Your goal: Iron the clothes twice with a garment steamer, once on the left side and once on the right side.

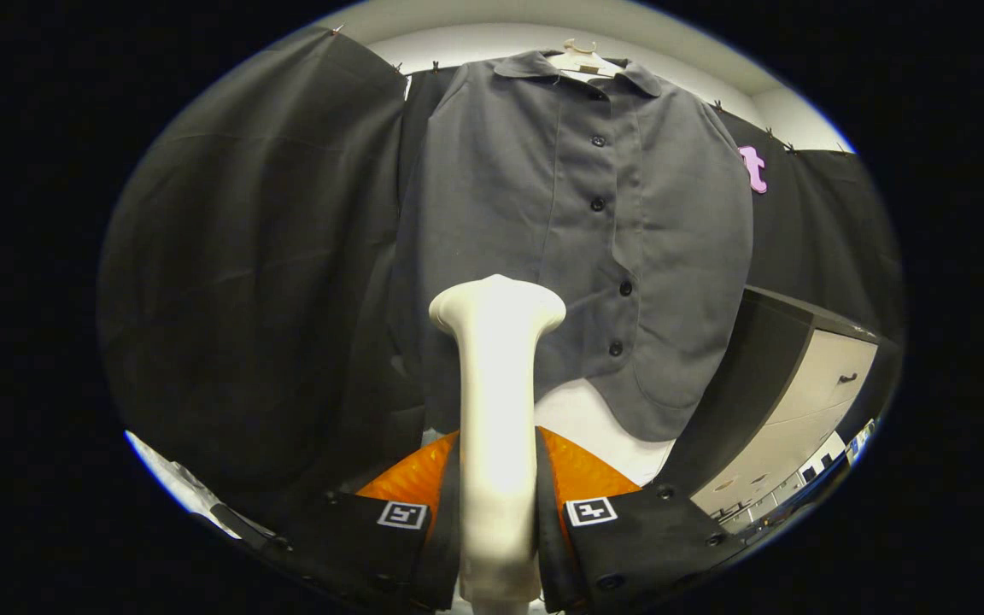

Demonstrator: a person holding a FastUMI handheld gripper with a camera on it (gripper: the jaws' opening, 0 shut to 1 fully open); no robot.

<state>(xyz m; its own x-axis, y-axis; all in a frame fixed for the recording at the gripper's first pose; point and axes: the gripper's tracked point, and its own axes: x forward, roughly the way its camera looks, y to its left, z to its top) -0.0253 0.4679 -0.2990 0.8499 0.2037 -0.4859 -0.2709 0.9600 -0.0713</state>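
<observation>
A grey button-up shirt (577, 239) hangs on a pale hanger (582, 60) in front of the black cloth wall, beyond the fingers. My gripper (497, 504) is shut on the white garment steamer (496, 410), both fingers pressing its upright handle from either side. The steamer's flared head (497, 306) rises ahead of the fingers and overlaps the lower left half of the shirt, left of the button row. Whether the head touches the fabric I cannot tell.
A black-topped cabinet with pale drawer fronts (808, 410) stands to the right of the shirt. A white surface (594, 427) shows below the shirt's hem. Black cloth (253, 282) hangs to the left.
</observation>
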